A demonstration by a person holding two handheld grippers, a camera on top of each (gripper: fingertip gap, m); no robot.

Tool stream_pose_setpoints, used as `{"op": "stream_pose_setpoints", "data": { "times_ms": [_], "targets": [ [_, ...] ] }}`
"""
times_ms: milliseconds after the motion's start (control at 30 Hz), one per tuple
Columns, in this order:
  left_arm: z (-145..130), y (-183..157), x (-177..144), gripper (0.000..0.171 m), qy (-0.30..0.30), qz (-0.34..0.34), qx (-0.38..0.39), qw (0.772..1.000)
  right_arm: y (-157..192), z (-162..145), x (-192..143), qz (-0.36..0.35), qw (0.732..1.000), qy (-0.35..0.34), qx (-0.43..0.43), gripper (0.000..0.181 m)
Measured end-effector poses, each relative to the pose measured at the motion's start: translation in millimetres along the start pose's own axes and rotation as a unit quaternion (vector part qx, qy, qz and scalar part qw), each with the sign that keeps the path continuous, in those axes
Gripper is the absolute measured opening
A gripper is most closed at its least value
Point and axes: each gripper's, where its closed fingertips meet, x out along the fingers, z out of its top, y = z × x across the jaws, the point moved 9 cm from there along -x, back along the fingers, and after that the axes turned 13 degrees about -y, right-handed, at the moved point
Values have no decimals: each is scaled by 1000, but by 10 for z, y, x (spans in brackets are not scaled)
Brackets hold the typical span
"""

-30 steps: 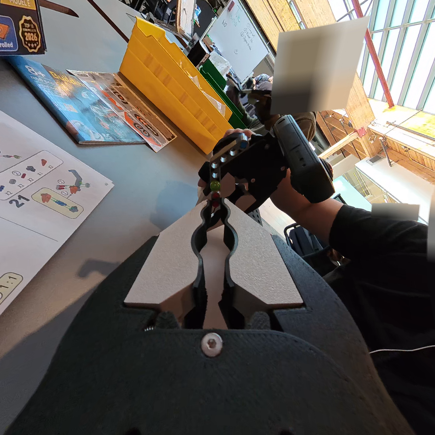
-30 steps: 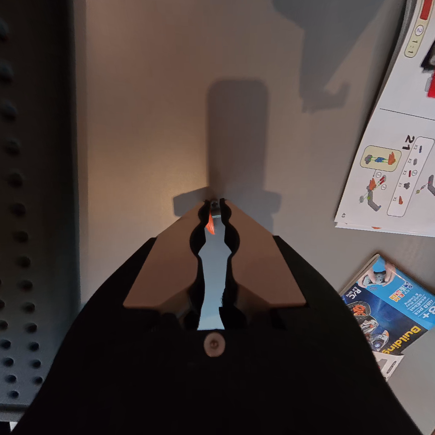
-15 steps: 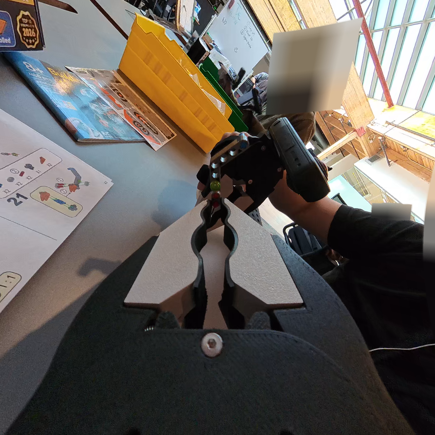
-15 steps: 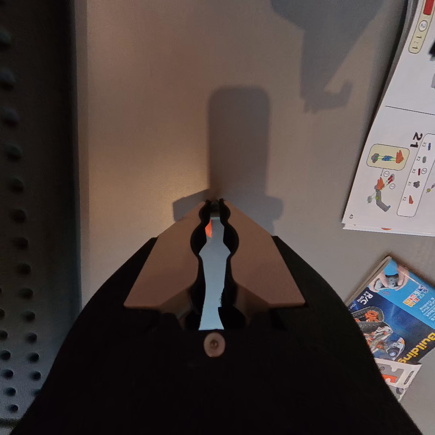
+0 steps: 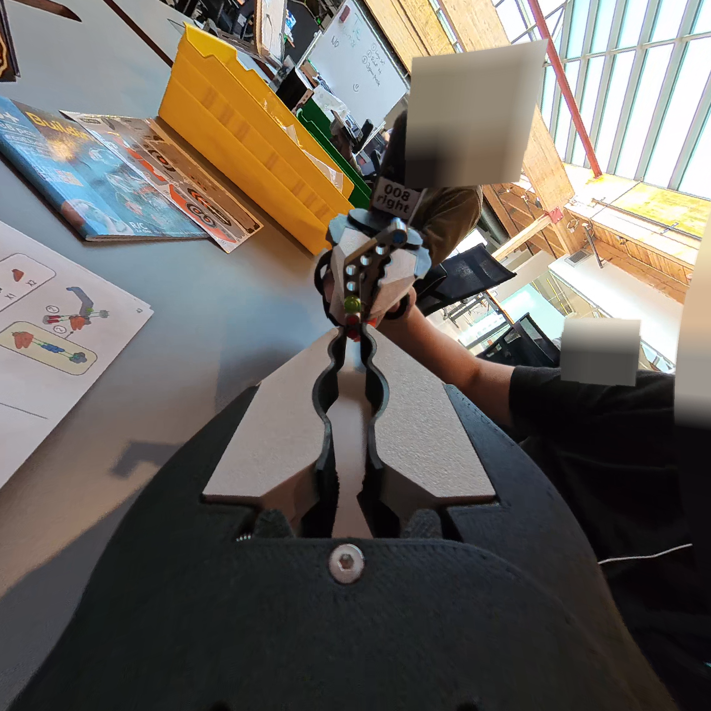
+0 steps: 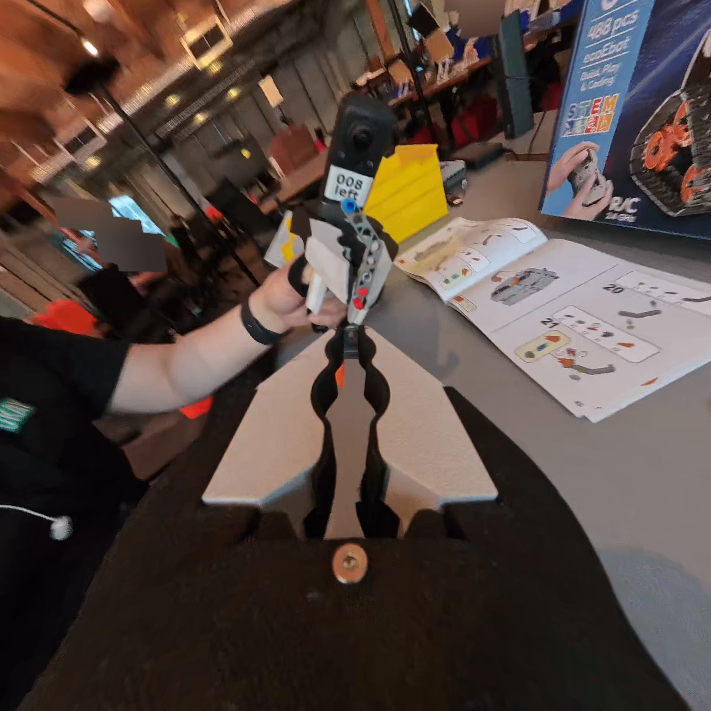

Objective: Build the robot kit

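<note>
Grey perforated beam point(image 5: 367, 265), angled, with blue pin at its top end, green bead and red pin near its lower end. It stands up from the tips of the left gripper point(image 5: 352, 335), jaws nearly together and pinching the beam's lower end. In the right wrist view the same beam point(image 6: 365, 256) rises at 12 o'clock, just beyond the right gripper point(image 6: 349, 338).

Right gripper: jaws close-set, nipping a small grey piece point(image 6: 350, 340) at the tips, with an orange piece point(image 6: 340, 375) just behind it in the gap. Whether the grey piece touches the beam: cannot tell.

Surface: grey table point(image 5: 200, 292). Open instruction booklet point(image 6: 569, 327) at 2 o'clock in the right wrist view, showing at 9 o'clock in the left one. Blue-covered manual point(image 5: 77, 173) and a sticker sheet point(image 5: 184, 192) at 10 o'clock, lying just beside a yellow bin point(image 5: 246, 134); a green bin point(image 5: 331, 146) behind that. Big blue toy box point(image 6: 631, 115) stands at 1 o'clock in the right wrist view.

Room: brick wall, tall windows, whiteboard point(image 5: 354, 69), other desks, blurred. Person's forearms in black sleeves, dark wristband point(image 6: 257, 327) on the left arm.
</note>
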Motion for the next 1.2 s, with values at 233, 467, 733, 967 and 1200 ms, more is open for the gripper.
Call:
{"op": "stream_pose_setpoints", "data": {
  "times_ms": [233, 467, 733, 967, 1200],
  "targets": [
    [-20, -83, 74, 4, 4, -28, 20, 999, -20, 29, -17, 45, 998, -22, 43, 7],
    [-65, -108, 140, 5, 21, -34, 31, 999, -51, -70, 24, 69, 994, -7, 83, 7],
    [-66, -121, 134, 5, 28, -33, 35, 998, -76, -62, 22, 92, 987, -37, 126, 6],
    [-80, -125, 152, 5, 31, -29, 39, 998, -100, -89, 21, 90, 985, -36, 141, 7],
    [-95, -94, 153, 5, 37, -12, 37, 999, -137, -127, 13, 78, 985, -33, 150, 6]
  ]
}}
